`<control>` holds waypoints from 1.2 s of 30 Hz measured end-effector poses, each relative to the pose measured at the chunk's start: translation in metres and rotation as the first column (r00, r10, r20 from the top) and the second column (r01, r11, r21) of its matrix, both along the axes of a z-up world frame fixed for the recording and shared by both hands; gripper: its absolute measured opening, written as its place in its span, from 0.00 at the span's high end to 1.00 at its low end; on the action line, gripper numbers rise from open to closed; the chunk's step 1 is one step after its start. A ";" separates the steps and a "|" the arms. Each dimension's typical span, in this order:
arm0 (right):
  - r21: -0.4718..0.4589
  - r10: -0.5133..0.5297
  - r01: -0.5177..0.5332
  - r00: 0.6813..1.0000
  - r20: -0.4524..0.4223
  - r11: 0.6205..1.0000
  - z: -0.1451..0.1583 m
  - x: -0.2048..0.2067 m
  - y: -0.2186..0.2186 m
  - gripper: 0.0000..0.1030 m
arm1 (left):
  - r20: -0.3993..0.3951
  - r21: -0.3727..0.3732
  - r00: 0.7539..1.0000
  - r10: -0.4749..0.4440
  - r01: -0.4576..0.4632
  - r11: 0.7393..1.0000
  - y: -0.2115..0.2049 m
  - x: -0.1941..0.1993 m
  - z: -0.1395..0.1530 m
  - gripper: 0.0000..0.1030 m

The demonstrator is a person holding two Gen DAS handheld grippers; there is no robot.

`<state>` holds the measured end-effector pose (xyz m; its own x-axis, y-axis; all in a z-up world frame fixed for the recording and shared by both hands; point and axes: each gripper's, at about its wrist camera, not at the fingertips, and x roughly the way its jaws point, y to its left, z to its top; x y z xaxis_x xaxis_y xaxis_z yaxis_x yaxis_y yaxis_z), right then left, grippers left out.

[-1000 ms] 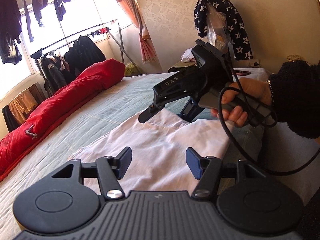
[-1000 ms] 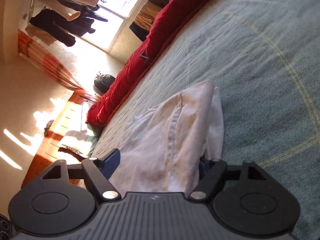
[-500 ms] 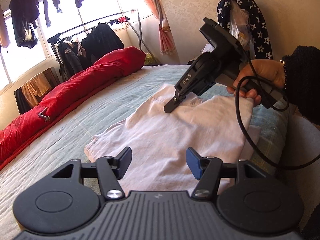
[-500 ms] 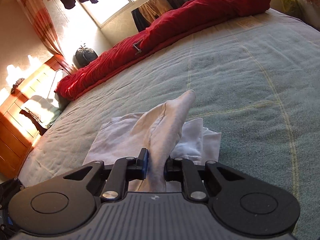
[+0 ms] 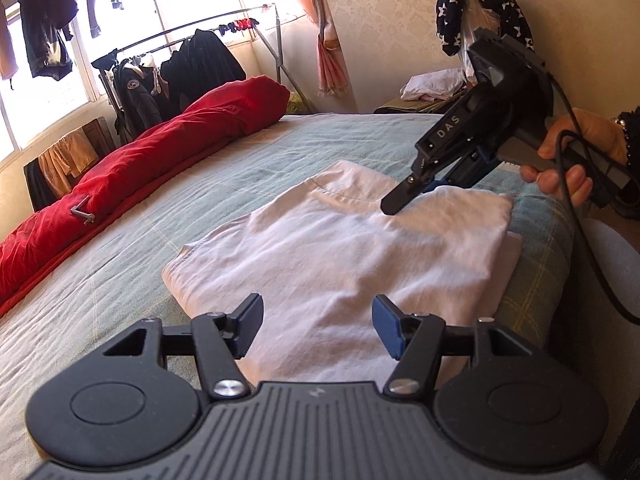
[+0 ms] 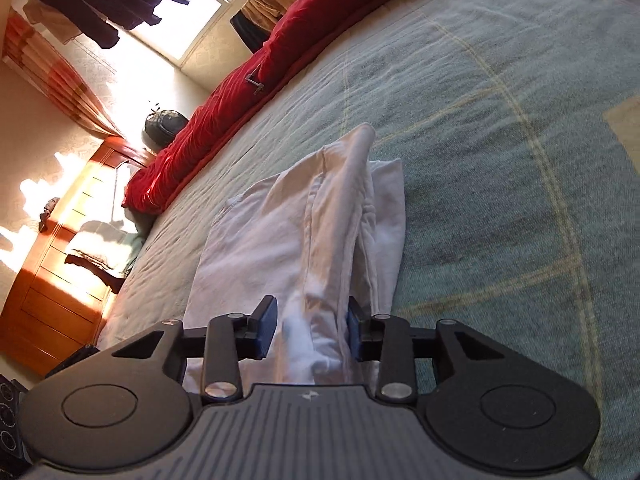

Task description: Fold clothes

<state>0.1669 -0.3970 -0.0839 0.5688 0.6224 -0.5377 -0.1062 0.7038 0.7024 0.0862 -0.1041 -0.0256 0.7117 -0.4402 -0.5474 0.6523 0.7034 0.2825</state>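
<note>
While the white garment point(image 5: 344, 240) lies folded on the bed point(image 5: 240, 168) near its right edge, right gripper point(image 6: 308, 328) is opening w/ a raised fold between its pads; left gripper point(image 5: 318, 326) hovers over it, released.

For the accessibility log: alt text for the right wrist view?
The right gripper jaws are opening around a raised fold of the white garment, which lies on a green bedspread. A red quilt runs along the bed's far edge.
</note>
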 end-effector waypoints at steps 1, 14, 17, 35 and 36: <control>-0.010 -0.003 0.003 1.000 -0.003 1.000 0.001 -0.004 0.001 0.79 | 0.000 0.001 1.000 0.000 0.000 1.000 0.001 -0.001 0.000 0.40; -0.099 -0.035 0.035 0.999 0.005 0.995 0.010 -0.031 0.006 0.64 | -0.019 0.011 1.000 -0.023 0.023 1.000 0.006 -0.003 0.005 0.40; -0.216 -0.094 0.111 0.992 0.087 0.970 0.030 -0.046 0.006 0.51 | -0.060 0.024 0.996 -0.063 0.065 0.998 0.002 -0.001 0.000 0.40; -0.419 0.132 -0.040 0.972 0.195 0.907 0.043 -0.106 0.046 0.39 | -0.203 0.044 0.977 -0.059 0.070 0.997 0.036 -0.023 -0.002 0.36; -0.423 0.140 -0.037 0.966 0.216 0.905 0.048 -0.107 0.049 0.38 | -0.190 0.023 0.979 -0.077 0.083 0.996 0.034 -0.024 0.002 0.35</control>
